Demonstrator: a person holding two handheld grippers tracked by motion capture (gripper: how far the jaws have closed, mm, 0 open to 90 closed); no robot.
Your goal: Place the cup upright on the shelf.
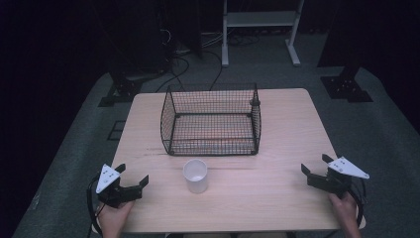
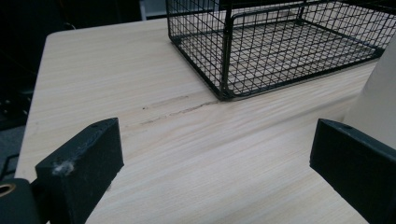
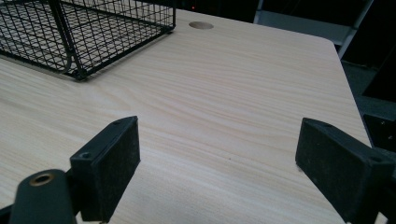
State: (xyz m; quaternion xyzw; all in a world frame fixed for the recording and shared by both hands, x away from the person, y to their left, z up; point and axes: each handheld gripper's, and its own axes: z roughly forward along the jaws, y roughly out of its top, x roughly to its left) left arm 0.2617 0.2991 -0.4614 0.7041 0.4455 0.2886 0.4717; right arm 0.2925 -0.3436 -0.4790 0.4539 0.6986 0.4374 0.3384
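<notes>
Tongs both spread wide, nothing between the jaws. My left gripper [image 1: 132,182] sits at the table's [image 1: 277,198] seven o'clock corner, my right gripper [image 1: 316,167] at four o'clock, well apart. White cup [image 1: 195,175] stands upright between them, near six o'clock of the wire basket [image 1: 211,120] and just short of touching it. In the left gripper view the cup's [image 2: 380,100] side rises beyond my right-hand jaw. Basket at table centre, toward twelve o'clock.
</notes>
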